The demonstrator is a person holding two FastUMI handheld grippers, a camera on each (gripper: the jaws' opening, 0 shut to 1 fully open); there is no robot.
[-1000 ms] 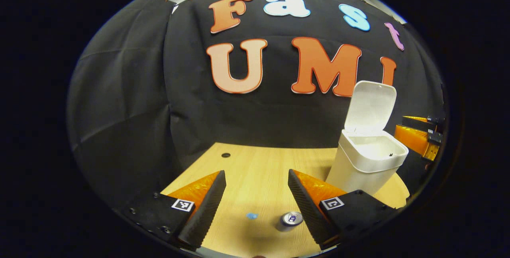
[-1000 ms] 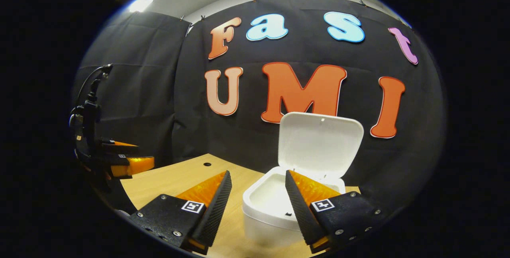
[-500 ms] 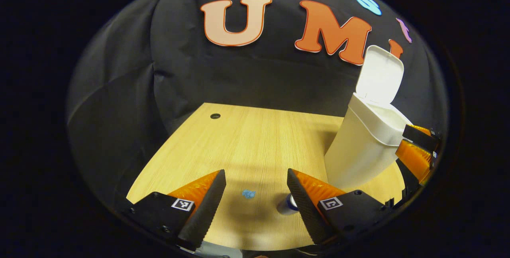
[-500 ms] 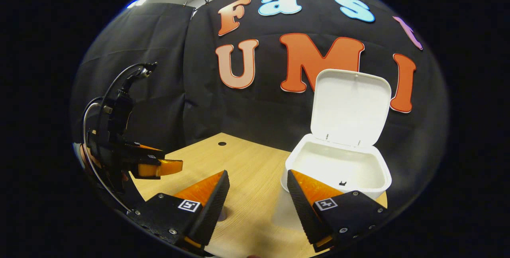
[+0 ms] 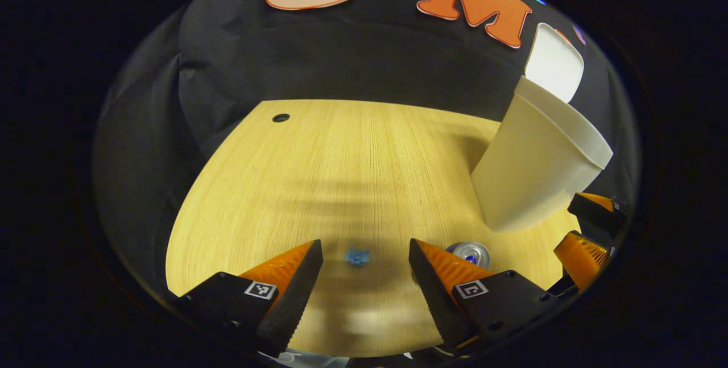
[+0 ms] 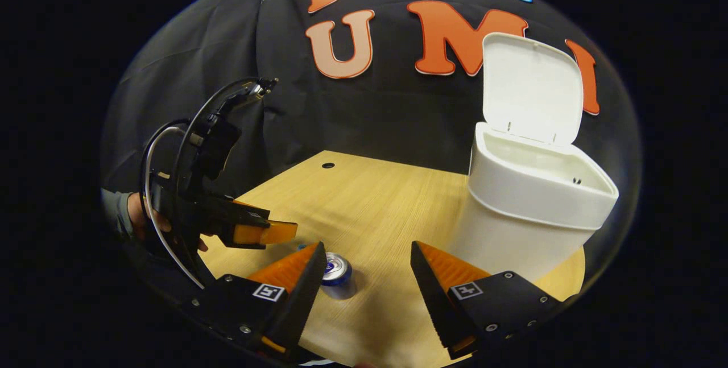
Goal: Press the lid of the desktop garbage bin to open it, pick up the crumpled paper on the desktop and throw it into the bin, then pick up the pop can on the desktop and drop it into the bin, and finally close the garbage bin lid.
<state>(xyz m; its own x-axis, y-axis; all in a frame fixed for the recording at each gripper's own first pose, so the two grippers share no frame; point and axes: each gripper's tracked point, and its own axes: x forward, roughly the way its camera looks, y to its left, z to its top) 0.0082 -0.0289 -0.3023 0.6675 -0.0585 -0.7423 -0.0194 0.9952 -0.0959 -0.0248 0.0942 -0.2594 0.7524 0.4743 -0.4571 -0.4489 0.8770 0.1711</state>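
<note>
step: going for crumpled paper (image 5: 357,256) | left claw (image 5: 364,277) released, hovering over it | right claw (image 6: 367,277) released near pop can (image 6: 335,269) | bin (image 6: 529,209) lid standing open | next: lowering, clenching on paper

White plastic desktop garbage bin (image 6: 529,209) stands upright on the light wooden tabletop (image 6: 369,209), its hinged lid (image 6: 532,89) raised. Silver pop can (image 6: 335,270) with a blue top stands near the bin's base. Small blue crumpled paper (image 5: 357,256) lies beside the can.

One bin (image 6: 529,209); one pop can (image 6: 335,269); one crumpled paper (image 5: 357,256); two hand-held grippers.
</note>
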